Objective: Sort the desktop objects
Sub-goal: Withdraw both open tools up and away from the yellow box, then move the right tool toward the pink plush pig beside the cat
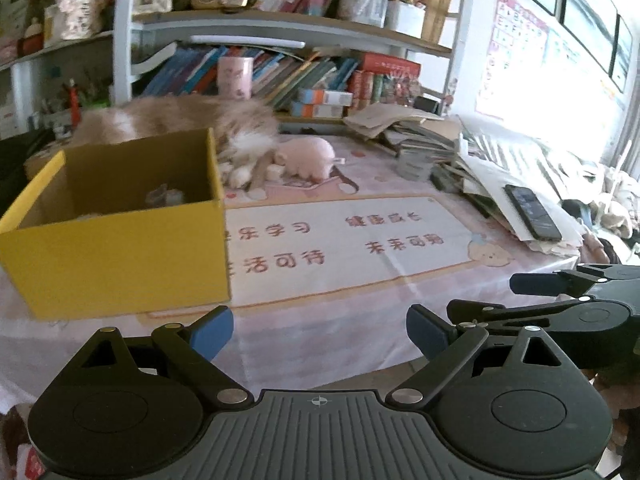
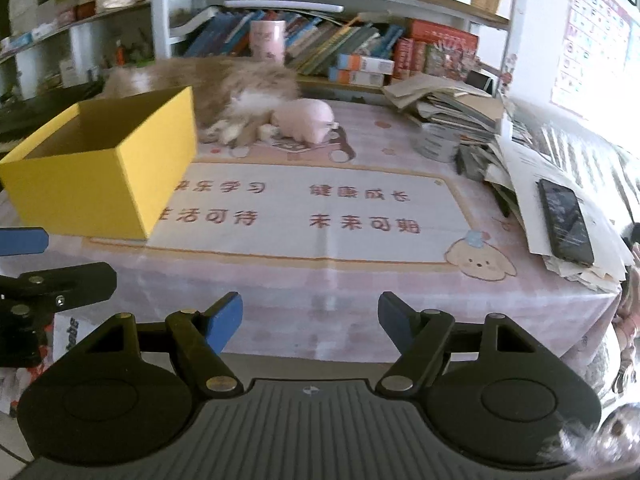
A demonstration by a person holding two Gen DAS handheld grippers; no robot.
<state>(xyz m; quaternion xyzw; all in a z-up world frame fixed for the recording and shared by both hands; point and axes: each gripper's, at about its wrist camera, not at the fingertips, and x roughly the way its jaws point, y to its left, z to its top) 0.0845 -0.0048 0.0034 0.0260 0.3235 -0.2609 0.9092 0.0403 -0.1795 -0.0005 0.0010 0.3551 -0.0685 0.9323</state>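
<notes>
Nearest the lenses, left gripper (image 1: 319, 334) and right gripper (image 2: 310, 322) both hung off the near table edge, blue pads spread wide, nothing between them. Beyond that, pink printed tablecloth (image 2: 320, 280) with a large white panel of red Chinese characters, blurred and mirrored in places, not read with confidence; cartoon puppy (image 2: 480, 262) drawn at its corner. At mid-table left, open yellow box (image 1: 120, 256), small greyish items dimly seen on its floor in the left view, identity unclear. To the right, black phone (image 2: 566, 222) lying atop a slumped paper stack (image 2: 532, 172). Further back, pink plush toy (image 1: 310, 158) just beside a furry tan animal (image 1: 180, 118), seemingly a cat, lying behind the box. Farthest, bookshelf (image 1: 280, 28) crammed with books, spine titles too small to read; wall chart (image 2: 592, 36) showing rows of letters.

Judged as an approach with no target yet committed. Best done by picking one loose thing, likely the plush toy, reaching over the clear centre, keeping clear of the animal, closing across the narrow body, then lowering into the box rather than dropping.
</notes>
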